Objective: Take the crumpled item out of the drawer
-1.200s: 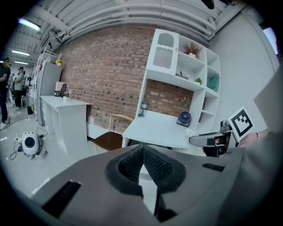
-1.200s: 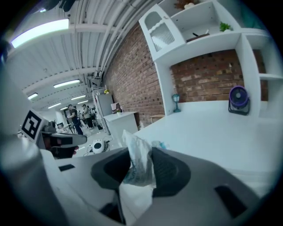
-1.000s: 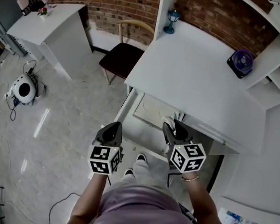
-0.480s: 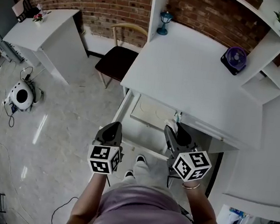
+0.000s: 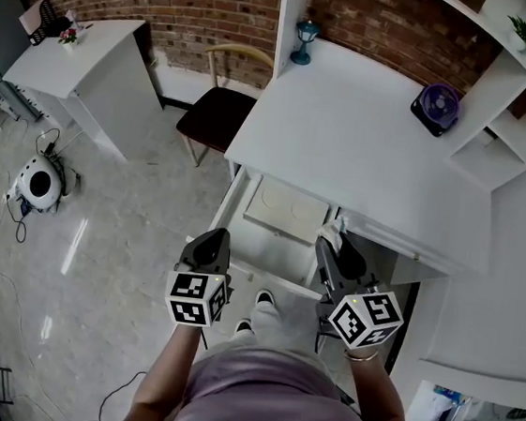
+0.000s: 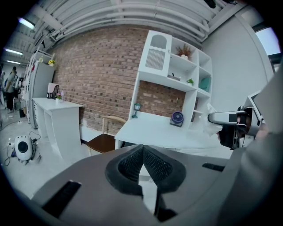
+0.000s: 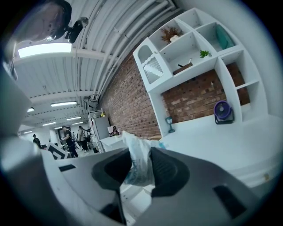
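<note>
Lift underway: my right tongs (image 5: pixel 335 245), just tightened on the crumpled item (image 5: pixel 334 229), raise it from the drawer (image 5: pixel 230 209); left tongs (image 5: pixel 208 243) closed, empty.

- White surface (image 5: pixel 363 160): purple fan (image 5: pixel 435 107) near the back right corner; small blue lantern (image 5: pixel 304 40) at the back left corner.
- Open drawer (image 5: pixel 254 244) beneath the front edge: flat white board (image 5: pixel 287 209) inside.
- Floor (image 5: pixel 117 245): chair (image 5: pixel 215 115), round white device (image 5: pixel 38 179) with cables.

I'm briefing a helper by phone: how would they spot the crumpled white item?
Find the white desk with the purple fan, then its open drawer. At the drawer's right end the right gripper, whose jaws have just closed further, pinches the crumpled item: bunched and held up, unlike the flat sheet lying in the drawer.
</note>
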{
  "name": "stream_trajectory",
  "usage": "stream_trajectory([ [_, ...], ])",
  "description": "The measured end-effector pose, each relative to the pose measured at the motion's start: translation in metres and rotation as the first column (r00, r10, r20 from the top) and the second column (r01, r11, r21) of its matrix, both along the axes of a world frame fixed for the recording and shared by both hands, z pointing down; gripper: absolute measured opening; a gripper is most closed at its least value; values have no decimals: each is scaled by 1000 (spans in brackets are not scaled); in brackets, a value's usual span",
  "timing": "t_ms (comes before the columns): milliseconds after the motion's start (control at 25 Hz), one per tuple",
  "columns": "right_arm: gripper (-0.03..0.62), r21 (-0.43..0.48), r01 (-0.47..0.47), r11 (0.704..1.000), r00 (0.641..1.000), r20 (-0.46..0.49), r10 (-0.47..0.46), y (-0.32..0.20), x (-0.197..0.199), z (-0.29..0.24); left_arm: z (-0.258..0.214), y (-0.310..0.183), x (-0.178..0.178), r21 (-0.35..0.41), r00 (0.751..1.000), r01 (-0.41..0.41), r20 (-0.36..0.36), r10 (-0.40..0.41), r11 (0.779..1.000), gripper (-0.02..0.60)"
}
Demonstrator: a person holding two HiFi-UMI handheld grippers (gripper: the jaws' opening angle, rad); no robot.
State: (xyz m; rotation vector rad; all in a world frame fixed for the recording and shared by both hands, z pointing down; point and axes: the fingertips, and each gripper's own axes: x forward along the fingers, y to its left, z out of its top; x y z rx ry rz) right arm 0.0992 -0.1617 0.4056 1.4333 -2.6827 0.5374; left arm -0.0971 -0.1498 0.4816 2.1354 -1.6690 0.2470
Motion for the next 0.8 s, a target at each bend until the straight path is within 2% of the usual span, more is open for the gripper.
stream_trajectory([
  [800, 137, 22, 14, 1000, 999, 46, -15, -8, -8, -14, 0, -5, -7, 5, 1000, 5, 11, -5, 1000, 0],
])
